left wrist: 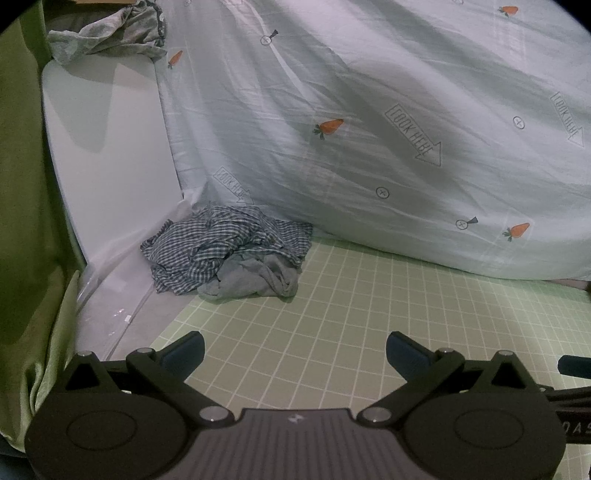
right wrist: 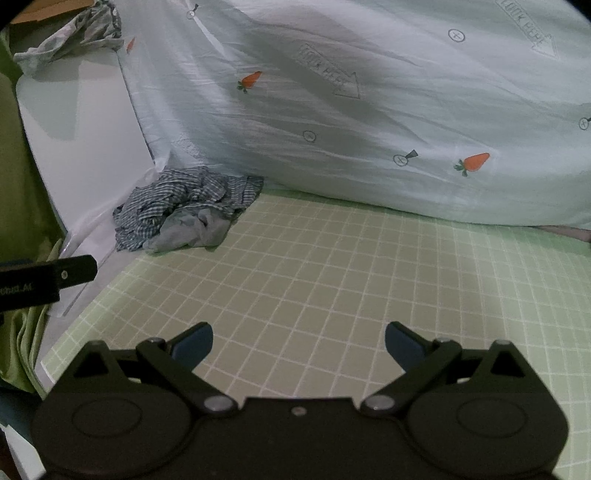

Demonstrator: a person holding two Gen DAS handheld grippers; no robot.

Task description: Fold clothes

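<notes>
**While both grippers hang empty, the clothes pile waits in the far-left corner**

Since nothing is gripped yet, the step in hand looks like reaching for a first garment. Checked garment (left wrist: 225, 243) lies crumpled on the green grid mat (left wrist: 369, 314), far left, pressed against the carrot-print bedding (left wrist: 369, 110) and beside the white panel (left wrist: 107, 147). Grey garment (left wrist: 255, 280) sits at its near edge, partly tucked under it. The two are tangled, so best to pinch one loose edge of the grey piece, lift slowly, and check the checked one doesn't drag along. Then bring it to the bare middle of the mat to spread flat.

Left gripper (left wrist: 295, 350): fingers spread wide, nothing between them, low over the mat, aimed forward, pile ahead and to its left. Right gripper (right wrist: 299, 341): same, released and empty, level with the mat, pile well apart to its far left. Another crumpled cloth (left wrist: 107, 33) sits on top of the white panel, out of reach for now.
</notes>
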